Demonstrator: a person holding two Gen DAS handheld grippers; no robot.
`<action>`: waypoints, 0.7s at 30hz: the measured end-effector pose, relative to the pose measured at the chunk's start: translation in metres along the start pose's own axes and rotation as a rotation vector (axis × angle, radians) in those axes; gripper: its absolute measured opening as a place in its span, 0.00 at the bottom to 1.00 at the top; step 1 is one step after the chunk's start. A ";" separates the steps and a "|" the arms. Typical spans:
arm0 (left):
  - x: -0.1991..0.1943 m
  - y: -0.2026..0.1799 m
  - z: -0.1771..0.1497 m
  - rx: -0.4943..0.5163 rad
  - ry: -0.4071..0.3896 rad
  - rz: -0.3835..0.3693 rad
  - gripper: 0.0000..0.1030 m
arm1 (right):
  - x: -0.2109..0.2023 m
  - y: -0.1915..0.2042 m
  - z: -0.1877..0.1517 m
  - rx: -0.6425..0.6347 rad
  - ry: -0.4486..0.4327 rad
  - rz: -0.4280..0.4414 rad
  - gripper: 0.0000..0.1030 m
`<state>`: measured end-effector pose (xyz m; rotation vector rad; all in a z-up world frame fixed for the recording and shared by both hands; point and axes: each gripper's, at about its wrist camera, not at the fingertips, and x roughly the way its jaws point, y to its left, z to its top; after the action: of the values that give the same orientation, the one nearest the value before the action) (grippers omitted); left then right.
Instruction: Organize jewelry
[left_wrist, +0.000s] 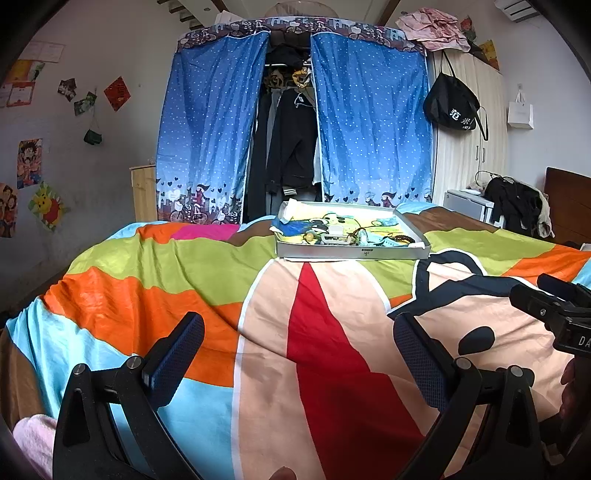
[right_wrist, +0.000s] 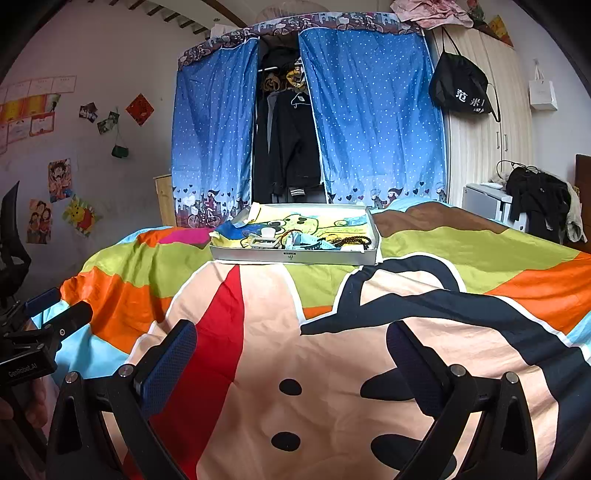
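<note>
- The left gripper (left_wrist: 299, 354) hovers low over the near part of the bed (left_wrist: 155, 295), its two blue-padded fingers (left_wrist: 173, 362) spread wide apart with nothing between them.
- The right gripper (right_wrist: 291, 356) sits just beside it over the same near stretch of the cartoon-print bedspread (right_wrist: 332, 369) — jaws likewise wide apart and empty.
- Each gripper's black body shows at the edge of the other's view, with part of a hand (right_wrist: 33, 402) on the handle.
- Toward the far edge of the bed, about midway across, lies a shallow grey tray (right_wrist: 295, 255), well apart from both grippers.
- Inside the tray, along its near wall, is the jewelry (right_wrist: 314, 242) — a dark beaded bracelet (right_wrist: 352, 242), pale blue pieces and a small white item (right_wrist: 266, 240) in a loose jumble on a printed liner.
- Beyond the bed stands a wardrobe with blue dotted curtains (left_wrist: 373, 122) parted over dark clothes.
</note>
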<state>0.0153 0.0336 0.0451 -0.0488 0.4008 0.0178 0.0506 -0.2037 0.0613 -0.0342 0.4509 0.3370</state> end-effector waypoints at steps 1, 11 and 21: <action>0.002 -0.001 0.001 0.003 0.001 -0.002 0.97 | 0.000 0.000 0.000 0.000 0.001 0.000 1.00; 0.001 -0.001 0.000 0.003 0.002 -0.004 0.97 | 0.000 0.000 0.000 0.001 0.000 0.000 1.00; 0.003 0.002 0.000 -0.035 0.022 -0.033 0.97 | -0.001 0.000 0.001 0.000 0.002 0.000 1.00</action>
<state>0.0181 0.0359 0.0435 -0.0903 0.4217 -0.0080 0.0504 -0.2039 0.0622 -0.0344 0.4526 0.3372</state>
